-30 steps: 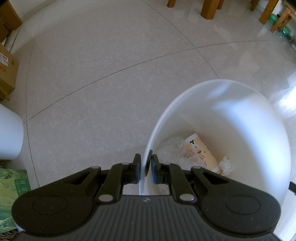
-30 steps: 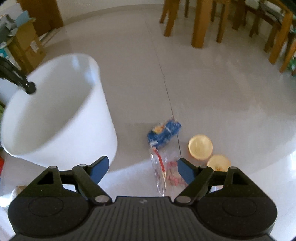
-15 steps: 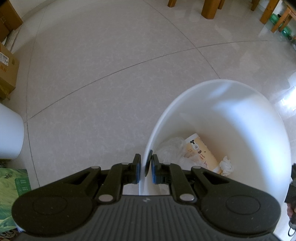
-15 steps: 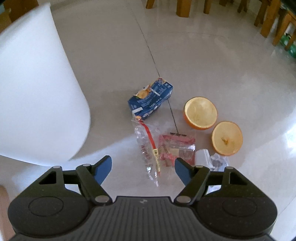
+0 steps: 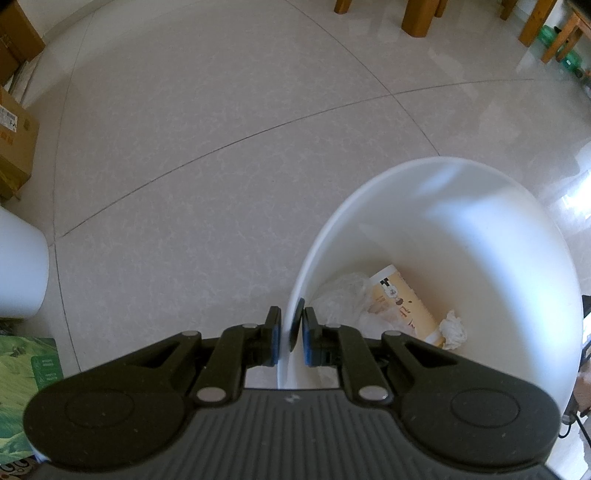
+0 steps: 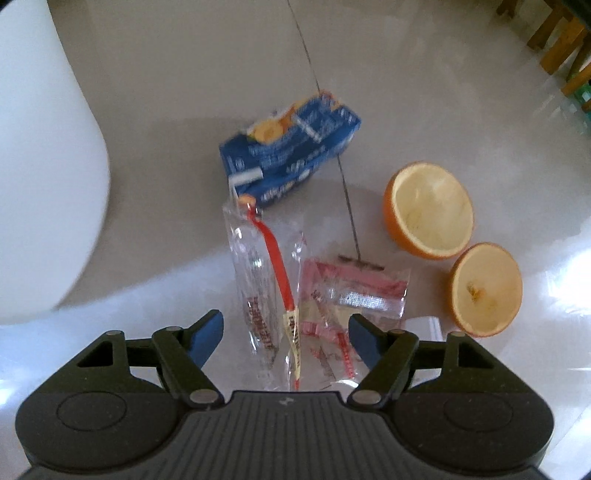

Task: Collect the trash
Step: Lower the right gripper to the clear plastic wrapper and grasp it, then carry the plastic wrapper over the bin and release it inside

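My left gripper [image 5: 290, 328] is shut on the near rim of the white trash bin [image 5: 480, 221]. Inside the bin lie a tan paper cup [image 5: 406, 302], a crumpled tissue [image 5: 454, 328] and clear plastic [image 5: 343, 295]. My right gripper [image 6: 286, 330] hangs open just above a clear wrapper with a red strip [image 6: 264, 280]. A pink-printed wrapper [image 6: 354, 291] lies beside it. Beyond them sit a blue juice carton [image 6: 291, 144] and two hollowed orange halves [image 6: 430, 210] [image 6: 484, 290]. The bin wall [image 6: 40, 155] fills the left of the right wrist view.
Glossy tiled floor all round. A second white container [image 5: 18, 269], cardboard boxes [image 5: 14, 147] and a green printed box [image 5: 22, 387] stand at the left. Wooden furniture legs [image 5: 417, 18] line the far edge. A white scrap [image 6: 424, 326] lies by the right fingertip.
My right gripper has swung away from the bin and dropped close over the wrappers, still open. The left gripper and the bin have stayed put.
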